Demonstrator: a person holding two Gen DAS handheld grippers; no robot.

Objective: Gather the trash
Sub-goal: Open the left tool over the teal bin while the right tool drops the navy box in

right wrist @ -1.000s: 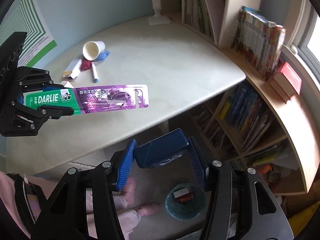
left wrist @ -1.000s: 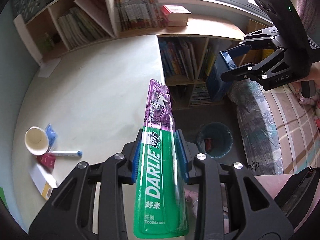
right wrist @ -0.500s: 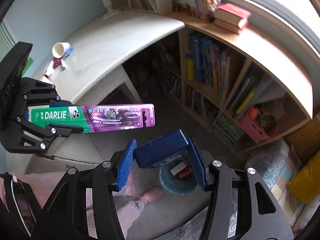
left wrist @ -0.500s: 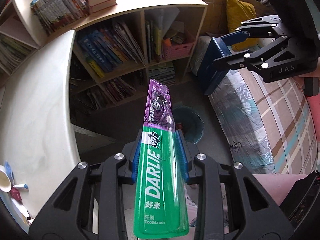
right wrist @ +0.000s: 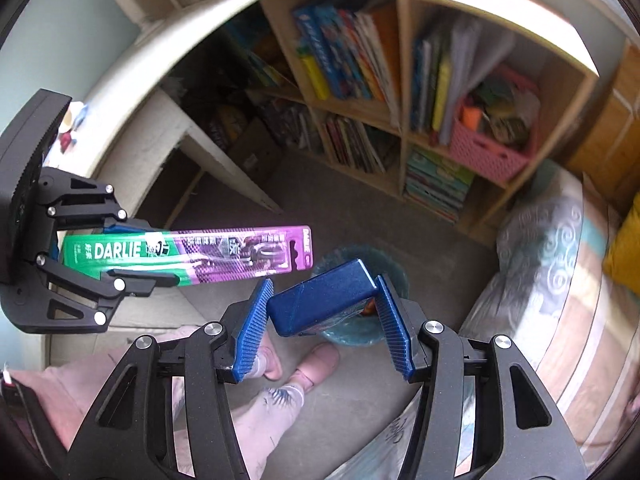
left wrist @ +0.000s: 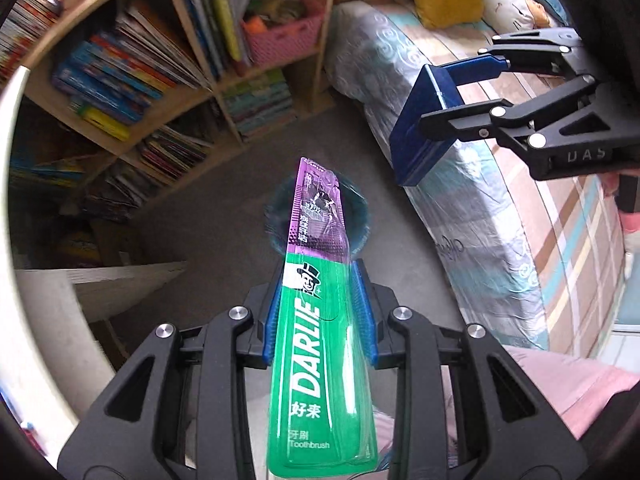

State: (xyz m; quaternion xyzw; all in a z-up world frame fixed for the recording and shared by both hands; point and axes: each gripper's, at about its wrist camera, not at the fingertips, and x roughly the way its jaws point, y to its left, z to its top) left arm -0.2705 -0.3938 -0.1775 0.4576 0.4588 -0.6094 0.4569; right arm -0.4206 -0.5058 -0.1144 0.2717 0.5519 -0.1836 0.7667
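My left gripper [left wrist: 318,280] is shut on a green and purple toothbrush package [left wrist: 316,320], which sticks out forward over a small teal trash bin [left wrist: 360,220] on the floor. In the right wrist view the same package [right wrist: 192,250] lies sideways in the left gripper [right wrist: 148,252], up left of the bin [right wrist: 394,272]. My right gripper [right wrist: 324,304] is shut on a dark blue box [right wrist: 324,300] just above the bin's rim. From the left wrist view that box [left wrist: 424,128] hangs in the right gripper [left wrist: 444,92] at upper right, over the bed's edge.
A wooden bookshelf [right wrist: 400,92] full of books and a pink basket [right wrist: 488,152] stands behind the bin. A bed [left wrist: 500,208] with a patterned cover runs along the right. The white desk's edge [right wrist: 160,52] curves at left. A person's feet [right wrist: 296,364] are beside the bin.
Both grippers swung off the desk and down toward the floor, each keeping its hold. The trash bin is now right under the toothbrush package and the blue box.
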